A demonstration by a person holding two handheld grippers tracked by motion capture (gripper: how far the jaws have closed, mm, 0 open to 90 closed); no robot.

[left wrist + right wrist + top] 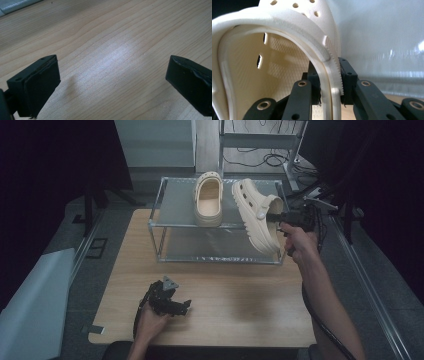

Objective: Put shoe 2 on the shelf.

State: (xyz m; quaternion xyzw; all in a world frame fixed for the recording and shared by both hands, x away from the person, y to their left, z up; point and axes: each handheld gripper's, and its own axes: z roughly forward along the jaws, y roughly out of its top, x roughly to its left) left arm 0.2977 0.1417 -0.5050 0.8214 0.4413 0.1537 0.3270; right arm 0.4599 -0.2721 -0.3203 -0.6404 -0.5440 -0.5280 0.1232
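R gripper (pixel 331 82) is clamped on the side wall of the 2nd clog (pixel 257 215), thin edge grip only. That clog is tipped on its side at the right end of the rack (pixel 160 202) top shelf, partly overhanging; the other clog (pixel 208 200) sits flat beside it. Risk: foam wall flexes, so the shoe could pivot or slip out, or catch the rack frame and nudge its neighbour. L gripper (pixel 167 300) idles wide open and empty over the table (pixel 112 37).

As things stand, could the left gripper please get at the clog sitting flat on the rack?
Probably yes: the left gripper is open and empty, the clog sits uncovered on the rack, and bare table lies between them.
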